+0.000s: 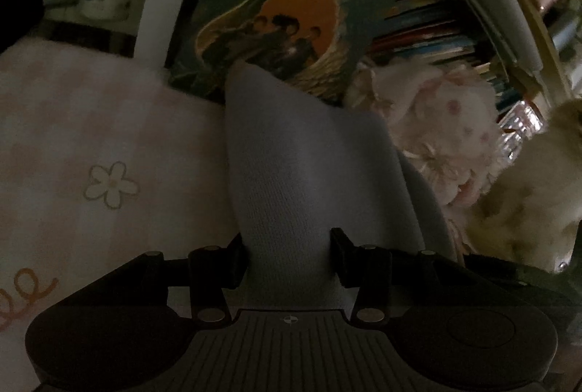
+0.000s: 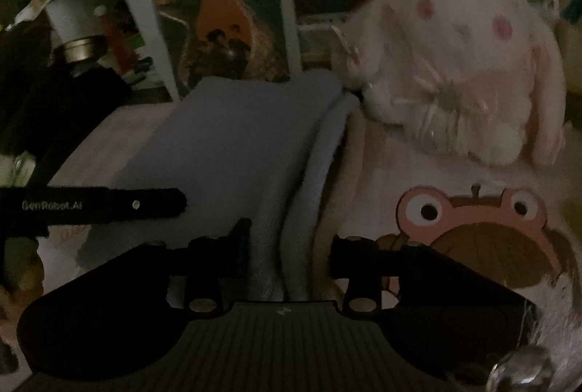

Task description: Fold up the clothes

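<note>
Item: grey garment (image 1: 309, 173), lying on pink flowered sheet (image 1: 91, 137), far edge near poster (image 1: 291, 10); left gripper (image 1: 287, 257) jaws clenched on its near fold; right gripper (image 2: 291, 257) jaws straddle the doubled edge, grip uncertain; advice: keep both corners level, lay the fold flat, smooth out slack; surroundings: plush rabbit (image 2: 465, 64) touching the garment's right side, frog picture (image 2: 473, 232) beside; both crowd the folding space

a dim bedroom at home is showing: flowered pink bedsheet (image 1: 109, 144), plush rabbit (image 2: 469, 71), crowded bookshelf (image 1: 436, 28), propped storybook (image 1: 291, 10).
</note>
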The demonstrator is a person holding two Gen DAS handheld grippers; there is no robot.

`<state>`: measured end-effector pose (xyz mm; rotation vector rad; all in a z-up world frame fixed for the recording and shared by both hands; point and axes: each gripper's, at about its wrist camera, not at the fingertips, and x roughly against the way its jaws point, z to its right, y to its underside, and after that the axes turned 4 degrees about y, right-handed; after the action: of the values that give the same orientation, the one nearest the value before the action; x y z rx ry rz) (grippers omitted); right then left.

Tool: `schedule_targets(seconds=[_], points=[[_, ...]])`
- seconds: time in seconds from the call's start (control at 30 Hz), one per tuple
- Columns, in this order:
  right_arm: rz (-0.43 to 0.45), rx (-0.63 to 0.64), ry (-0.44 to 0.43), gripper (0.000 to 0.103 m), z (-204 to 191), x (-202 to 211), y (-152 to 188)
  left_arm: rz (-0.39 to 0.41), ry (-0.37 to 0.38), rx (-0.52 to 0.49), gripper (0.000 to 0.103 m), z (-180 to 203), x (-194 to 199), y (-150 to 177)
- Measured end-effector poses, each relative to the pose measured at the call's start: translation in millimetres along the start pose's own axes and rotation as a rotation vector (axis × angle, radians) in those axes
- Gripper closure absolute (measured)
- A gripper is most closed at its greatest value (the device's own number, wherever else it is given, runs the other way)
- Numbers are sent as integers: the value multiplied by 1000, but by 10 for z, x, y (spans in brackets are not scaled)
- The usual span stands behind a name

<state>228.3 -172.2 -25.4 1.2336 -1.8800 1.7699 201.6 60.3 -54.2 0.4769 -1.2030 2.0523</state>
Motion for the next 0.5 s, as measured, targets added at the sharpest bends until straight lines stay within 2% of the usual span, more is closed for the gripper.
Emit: schedule_targets(seconds=[0.27, 0.33, 0.43, 0.5], points=[[-5, -48, 4, 57, 26, 11, 12, 7, -51, -49, 49, 96, 19, 14], [-5, -47, 10, 47, 4, 64, 6, 11, -80, -98, 47, 174, 67, 23], [-2, -51, 17, 39, -22, 151, 1, 30, -115, -168, 43, 288, 189, 62], [10, -67, 12, 35, -27, 232, 14, 57, -112, -202, 40, 342, 312, 105]])
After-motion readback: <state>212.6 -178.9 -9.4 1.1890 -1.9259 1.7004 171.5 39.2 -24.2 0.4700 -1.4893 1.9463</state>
